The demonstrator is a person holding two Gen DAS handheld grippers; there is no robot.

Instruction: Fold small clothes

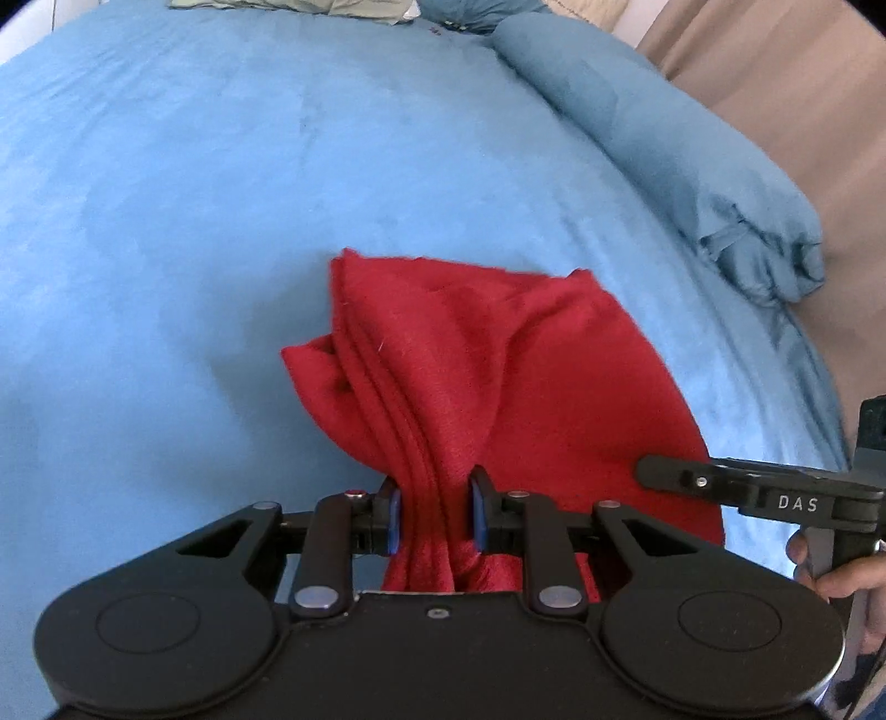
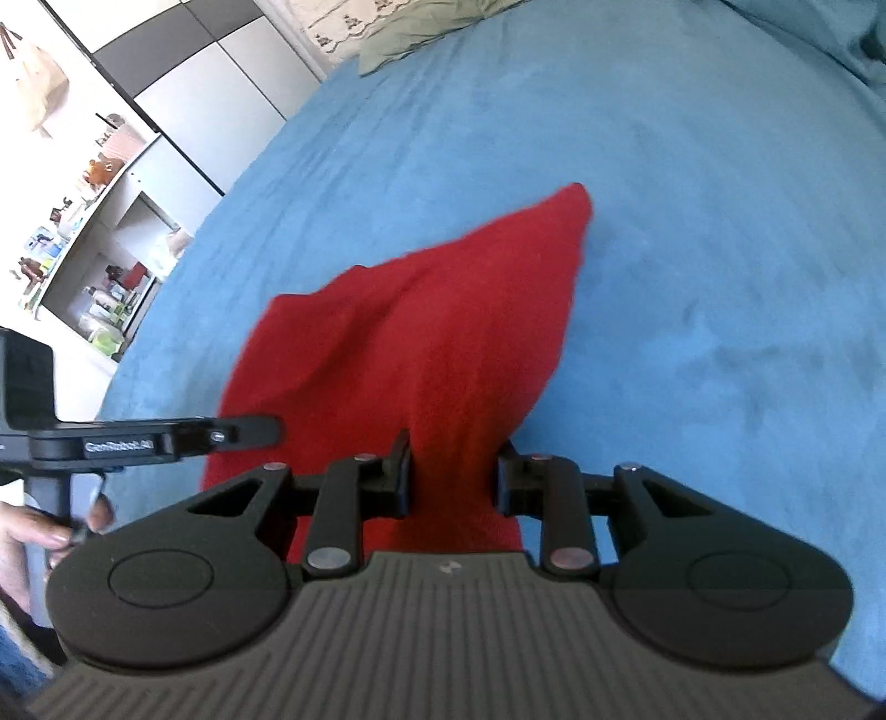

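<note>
A small red cloth (image 1: 498,376) hangs above the blue bed cover (image 1: 194,194), held by both grippers. In the left wrist view my left gripper (image 1: 434,515) is shut on a bunched, pleated edge of the cloth, with blue pads on either side. The right gripper's finger (image 1: 686,476) shows at the right edge, against the cloth. In the right wrist view my right gripper (image 2: 454,476) is shut on the red cloth (image 2: 421,343), which stretches away to a pointed corner. The left gripper's finger (image 2: 232,432) shows at the left.
A rolled blue blanket (image 1: 664,144) lies along the bed's right side by a beige wall. Pale green bedding (image 2: 410,27) lies at the far end. White shelves with small items (image 2: 99,238) stand beyond the bed's left edge.
</note>
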